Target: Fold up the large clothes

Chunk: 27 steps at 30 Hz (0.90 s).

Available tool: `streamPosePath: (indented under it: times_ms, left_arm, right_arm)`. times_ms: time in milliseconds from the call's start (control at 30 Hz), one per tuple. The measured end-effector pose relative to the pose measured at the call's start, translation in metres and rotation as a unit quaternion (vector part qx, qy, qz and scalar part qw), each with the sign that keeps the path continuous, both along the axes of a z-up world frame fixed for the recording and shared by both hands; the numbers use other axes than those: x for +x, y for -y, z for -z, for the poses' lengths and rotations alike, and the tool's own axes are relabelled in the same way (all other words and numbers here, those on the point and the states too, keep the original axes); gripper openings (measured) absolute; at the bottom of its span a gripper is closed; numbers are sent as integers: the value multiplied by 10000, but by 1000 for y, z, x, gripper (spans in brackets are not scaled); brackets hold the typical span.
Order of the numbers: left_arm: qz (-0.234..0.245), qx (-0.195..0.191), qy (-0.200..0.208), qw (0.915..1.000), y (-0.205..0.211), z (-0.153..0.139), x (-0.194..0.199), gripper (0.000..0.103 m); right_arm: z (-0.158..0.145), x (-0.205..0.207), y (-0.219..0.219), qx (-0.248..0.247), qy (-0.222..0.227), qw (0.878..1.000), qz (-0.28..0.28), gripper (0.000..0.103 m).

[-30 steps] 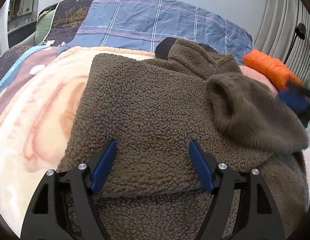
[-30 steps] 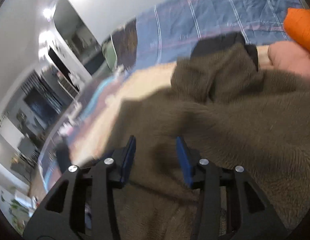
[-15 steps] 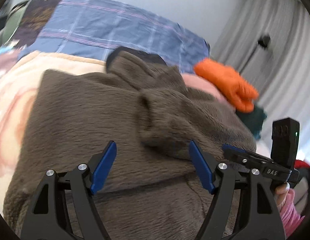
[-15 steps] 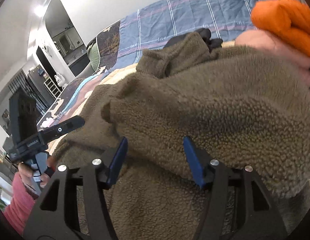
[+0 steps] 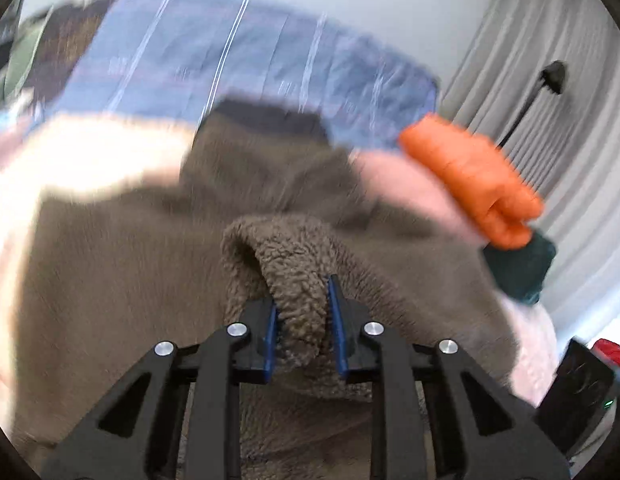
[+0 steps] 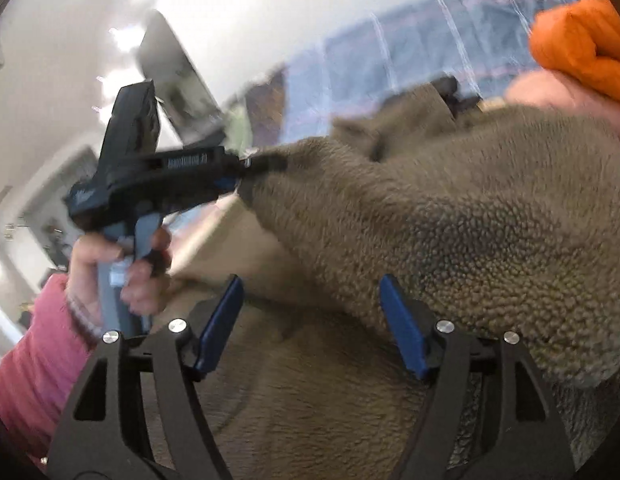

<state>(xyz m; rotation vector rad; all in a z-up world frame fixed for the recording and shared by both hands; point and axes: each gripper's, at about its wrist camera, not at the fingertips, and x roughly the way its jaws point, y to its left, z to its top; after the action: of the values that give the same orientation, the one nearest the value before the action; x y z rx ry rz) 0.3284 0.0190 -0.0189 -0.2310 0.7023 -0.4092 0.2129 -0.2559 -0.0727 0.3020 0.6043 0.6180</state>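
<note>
Your left hand-held gripper (image 5: 301,322) is closed down on a thick fold of the brown fleece jacket (image 5: 121,280), the blue pads nearly hidden in the pile, so that end of the garment is yours to carry. The jacket lies spread on the bed, over the cream blanket (image 5: 89,156), with its collar end at the far side toward the blue plaid bedding (image 5: 237,68) and its bulk running back toward you. Your right hand-held gripper (image 6: 312,322) stands wide open and holds nothing; in its view the raised flap stretches from the left gripper at far left across to the near right, and passes just above the right finger (the picture does not settle whether cloth touches that pad). I judge the right one nearer the free lower edge. An orange folded garment (image 5: 470,176) sits at far right, apart.
</note>
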Motion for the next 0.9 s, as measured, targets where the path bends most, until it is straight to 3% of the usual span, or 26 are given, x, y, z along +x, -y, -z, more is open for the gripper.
streamPosePath:
  times_ms: [133,200,267,300,367,400,467,500,567,633,767,867,900]
  left_arm:
    - [-165,239,909,9954,-15,-61,-24,22]
    - [-351,421,1187,9914,-34,-72,-39,22]
    - [-508,532,1156,9906,-59,-64,-46,24]
    - [-604,611,964,9916,-74,-47,-46,25]
    - [-736,770,467,9932,-91,-13,-42,34]
    - [-896,1001,64,9909,-99,19,-37,38]
    - [-1079,1299,-376,9849,-108,60,-32,48]
    - [-1085,1215,-458,9856,-113,73,-33,51]
    - [-1236,694,-367,9892,-130,72,-44,55]
    - [-1291,489,-316,9899,-132,59,-45,55]
    - [-1208,948,328,9876,-103,23,-55,55]
    - [-781,847,701,9909,-85,8,-65,55]
    - [-637,836,715,9919,-75,8,-64,55]
  right_arm:
    - [-17,-18,10,234,586,9979,130,71]
    - [-25,-27,17,360,840,9955,238,72]
    - [-27,-27,22,408,837,9949,386,76]
    - [-24,-21,24,327,658,9957,563,80]
    - [-8,-1,23,-110,58,9945,1038,81]
    - [6,11,25,-316,-353,9904,1299,81]
    - [22,26,30,-301,-887,9851,1441,75]
    - [24,29,34,-184,-970,9844,1454,74]
    - [21,26,36,-81,-876,9853,1465,74]
    - [21,28,30,-293,-830,9844,1521,74]
    - [21,28,18,-583,-724,9832,1572,75]
    - [19,24,20,-517,-664,9837,1590,73]
    - [18,21,22,-493,-636,9835,1621,65]
